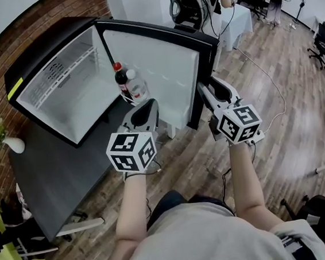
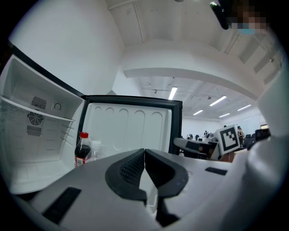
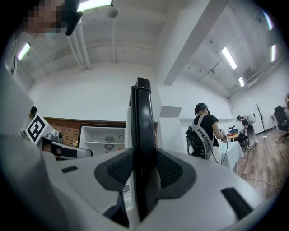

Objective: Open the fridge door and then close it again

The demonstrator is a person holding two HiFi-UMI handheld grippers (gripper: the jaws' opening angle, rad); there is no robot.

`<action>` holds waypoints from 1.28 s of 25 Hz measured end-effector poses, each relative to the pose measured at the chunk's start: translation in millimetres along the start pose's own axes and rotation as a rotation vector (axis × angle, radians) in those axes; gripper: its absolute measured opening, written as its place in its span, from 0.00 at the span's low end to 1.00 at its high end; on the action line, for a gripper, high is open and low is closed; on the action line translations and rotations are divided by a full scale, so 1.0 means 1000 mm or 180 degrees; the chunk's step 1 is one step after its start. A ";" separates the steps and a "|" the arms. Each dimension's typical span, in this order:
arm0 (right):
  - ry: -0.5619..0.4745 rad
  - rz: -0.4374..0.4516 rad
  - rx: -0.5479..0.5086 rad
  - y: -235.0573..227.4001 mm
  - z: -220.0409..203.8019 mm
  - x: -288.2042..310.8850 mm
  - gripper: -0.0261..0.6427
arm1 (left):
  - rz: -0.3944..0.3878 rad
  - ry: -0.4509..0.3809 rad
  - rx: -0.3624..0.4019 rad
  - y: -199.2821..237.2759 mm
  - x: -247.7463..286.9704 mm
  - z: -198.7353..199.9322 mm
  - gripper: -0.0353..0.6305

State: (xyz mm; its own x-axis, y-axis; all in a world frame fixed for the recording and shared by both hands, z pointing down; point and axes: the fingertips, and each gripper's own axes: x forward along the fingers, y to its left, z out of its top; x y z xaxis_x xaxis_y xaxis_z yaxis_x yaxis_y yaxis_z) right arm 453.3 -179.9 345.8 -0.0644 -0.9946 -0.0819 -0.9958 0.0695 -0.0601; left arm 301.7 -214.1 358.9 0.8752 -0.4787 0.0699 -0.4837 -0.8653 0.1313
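Now | fridge (image 1: pixel 66 90): open, on dark surface (image 1: pixel 57 172) | left tongs (image 2: pixel 144 158): shut tight, holding nothing | door (image 1: pixel 156 69): swung wide, likely stiff and heavy, bottles (image 1: pixel 124 81) in it may wobble | right tongs (image 1: pixel 206 92): pinching door's outer edge, probably the best place to hold.

Open fridge door (image 1: pixel 156 63), right gripper (image 1: pixel 201 88) on edge

Left gripper (image 1: pixel 150 103), right gripper (image 1: pixel 202 88): pale grey shells, black ribbed pads (image 2: pixel 131 169), cubes (image 1: pixel 131 151) bearing black-white square markers. Wearer: grey T-shirt (image 1: pixel 209 240).
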 end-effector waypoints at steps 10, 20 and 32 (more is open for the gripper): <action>-0.0044 -0.0016 -0.0009 -0.001 0.001 -0.001 0.25 | -0.0025 -0.0030 -0.0039 -0.002 0.005 0.004 0.06; -0.0057 -0.0008 0.0030 0.001 0.000 -0.001 0.26 | -0.0042 0.0022 -0.0039 0.000 0.003 -0.003 0.06; 0.0035 0.0207 0.0007 0.027 -0.001 -0.009 0.26 | -0.0139 0.0075 -0.0050 -0.009 -0.006 -0.011 0.06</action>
State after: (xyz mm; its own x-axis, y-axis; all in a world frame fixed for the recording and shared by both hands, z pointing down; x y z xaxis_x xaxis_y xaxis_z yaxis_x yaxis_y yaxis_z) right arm 427.2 -169.5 346.2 -0.1296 -0.9887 -0.0750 -0.9893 0.1340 -0.0573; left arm 300.7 -201.4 368.3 0.8953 -0.4368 0.0870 -0.4453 -0.8827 0.1501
